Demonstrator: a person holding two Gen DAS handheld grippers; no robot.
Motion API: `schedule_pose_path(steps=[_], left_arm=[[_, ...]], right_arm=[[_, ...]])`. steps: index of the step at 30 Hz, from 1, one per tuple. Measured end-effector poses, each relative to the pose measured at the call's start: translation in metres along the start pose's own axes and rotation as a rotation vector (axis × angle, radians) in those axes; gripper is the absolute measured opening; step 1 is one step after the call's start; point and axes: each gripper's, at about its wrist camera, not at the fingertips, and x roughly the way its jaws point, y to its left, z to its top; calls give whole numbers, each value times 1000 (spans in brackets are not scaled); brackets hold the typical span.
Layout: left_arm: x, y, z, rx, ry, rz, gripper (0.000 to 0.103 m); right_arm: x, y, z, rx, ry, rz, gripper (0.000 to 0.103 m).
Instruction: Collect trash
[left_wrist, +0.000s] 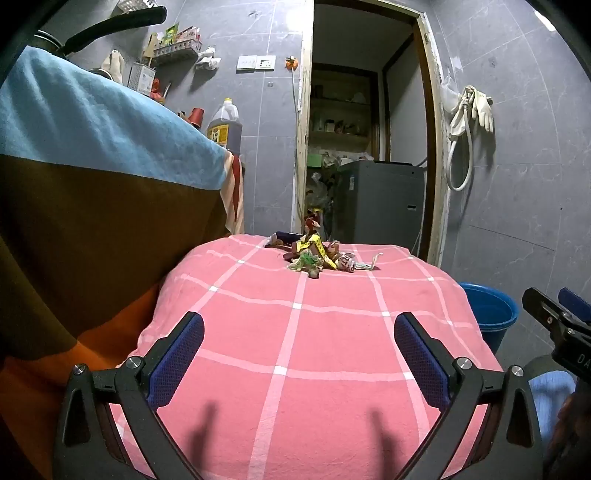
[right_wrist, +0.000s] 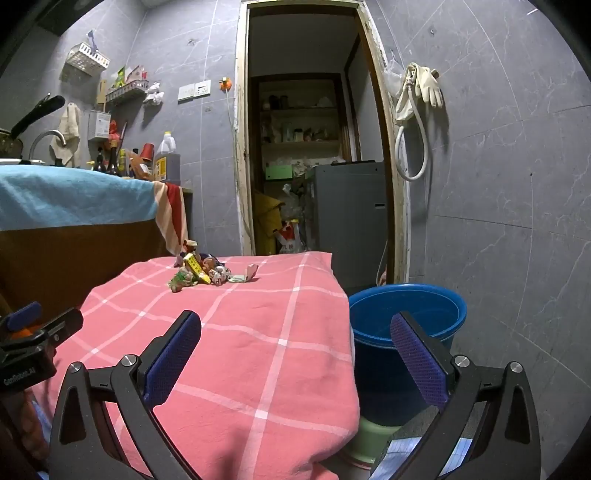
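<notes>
A small heap of crumpled wrappers and scraps, the trash (left_wrist: 317, 254), lies at the far end of a table under a pink checked cloth (left_wrist: 295, 350); it also shows in the right wrist view (right_wrist: 203, 275). My left gripper (left_wrist: 299, 354) is open and empty over the near part of the cloth, well short of the trash. My right gripper (right_wrist: 295, 354) is open and empty at the table's right edge, partly over a blue bucket (right_wrist: 406, 321). The bucket also shows in the left wrist view (left_wrist: 491, 310), right of the table.
A counter draped in blue and brown cloth (left_wrist: 92, 155) stands on the left with bottles and an oil jug (left_wrist: 225, 125). An open doorway (right_wrist: 306, 147) behind the table shows a grey appliance (right_wrist: 351, 210). Gloves and a hose (right_wrist: 417, 107) hang on the right wall.
</notes>
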Motion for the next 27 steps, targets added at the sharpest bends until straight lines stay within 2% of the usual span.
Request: schedule_pose_path(steps=[27], left_arm=[[0, 0, 1, -1, 2, -1, 101]], right_arm=[[2, -1, -1, 1, 5, 0, 103]])
